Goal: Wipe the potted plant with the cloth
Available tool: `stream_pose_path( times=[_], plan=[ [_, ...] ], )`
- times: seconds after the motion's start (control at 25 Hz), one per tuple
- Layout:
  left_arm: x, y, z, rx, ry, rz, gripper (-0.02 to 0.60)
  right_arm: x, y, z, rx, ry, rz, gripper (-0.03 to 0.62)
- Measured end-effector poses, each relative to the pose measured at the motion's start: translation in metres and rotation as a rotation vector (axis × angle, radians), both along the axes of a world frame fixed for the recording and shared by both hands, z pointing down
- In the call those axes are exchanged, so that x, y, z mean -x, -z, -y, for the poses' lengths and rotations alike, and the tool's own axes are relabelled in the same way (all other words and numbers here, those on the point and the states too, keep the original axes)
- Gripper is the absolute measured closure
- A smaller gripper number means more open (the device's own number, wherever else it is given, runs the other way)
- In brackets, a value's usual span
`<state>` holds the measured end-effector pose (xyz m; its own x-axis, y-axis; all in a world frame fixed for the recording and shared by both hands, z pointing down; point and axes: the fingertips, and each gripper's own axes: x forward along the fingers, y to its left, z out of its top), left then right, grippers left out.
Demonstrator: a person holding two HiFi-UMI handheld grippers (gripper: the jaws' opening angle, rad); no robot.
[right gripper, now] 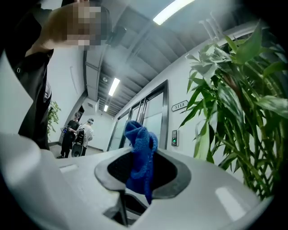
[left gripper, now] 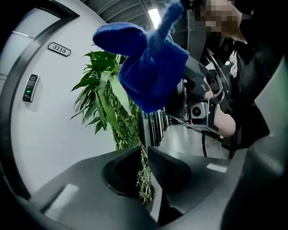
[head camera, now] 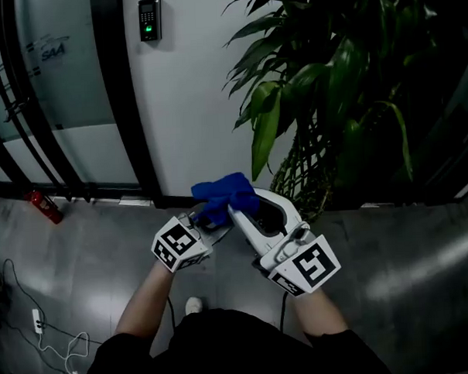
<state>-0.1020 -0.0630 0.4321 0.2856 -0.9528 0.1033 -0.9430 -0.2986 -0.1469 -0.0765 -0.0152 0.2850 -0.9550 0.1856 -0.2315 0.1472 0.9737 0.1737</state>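
The blue cloth (head camera: 223, 192) hangs bunched between the jaws of my white right gripper (head camera: 235, 205), which is shut on it. In the right gripper view the cloth (right gripper: 140, 157) fills the gap of the right gripper (right gripper: 141, 150). My black left gripper (head camera: 207, 222) sits just left of the cloth, its jaws closed to a sliver with nothing between them. From the left gripper (left gripper: 144, 155) the cloth (left gripper: 153, 72) shows above. The tall leafy plant (head camera: 330, 85) stands ahead and to the right; its pot is hidden. The plant also shows in both gripper views (left gripper: 108, 99) (right gripper: 238, 103).
A white wall with an access reader (head camera: 150, 19) stands ahead, with black-framed glass doors (head camera: 52, 89) to the left. A red object (head camera: 45, 206) lies by the door base. Cables and a power strip (head camera: 39, 323) trail on the grey floor. People (right gripper: 76, 134) stand down the corridor.
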Motion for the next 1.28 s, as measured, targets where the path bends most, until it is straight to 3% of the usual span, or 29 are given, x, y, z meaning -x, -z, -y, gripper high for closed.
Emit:
stream_pose_path(
  times=[0.12,0.36,0.68,0.96,1.28],
  plan=[
    [0.032,0.004,0.008,0.008,-0.078,0.022,0.528,0.033,0.008,0.001,0.0,-0.084,-0.003,0.485],
    [0.056,0.016,0.035,-0.001,-0.184,0.025,0.528,0.048,0.037,0.01,-0.06,-0.233,0.039,0.485],
    [0.043,0.052,0.096,-0.073,-0.246,-0.002,0.525,0.035,0.092,0.057,-0.085,-0.335,0.13,0.485],
    [0.035,0.07,0.136,-0.082,-0.292,0.035,0.525,0.024,0.129,0.104,-0.071,-0.432,0.234,0.485],
    [0.005,0.099,0.122,-0.183,-0.393,0.136,0.525,0.043,0.096,0.143,-0.042,-0.489,0.13,0.485]
  ],
)
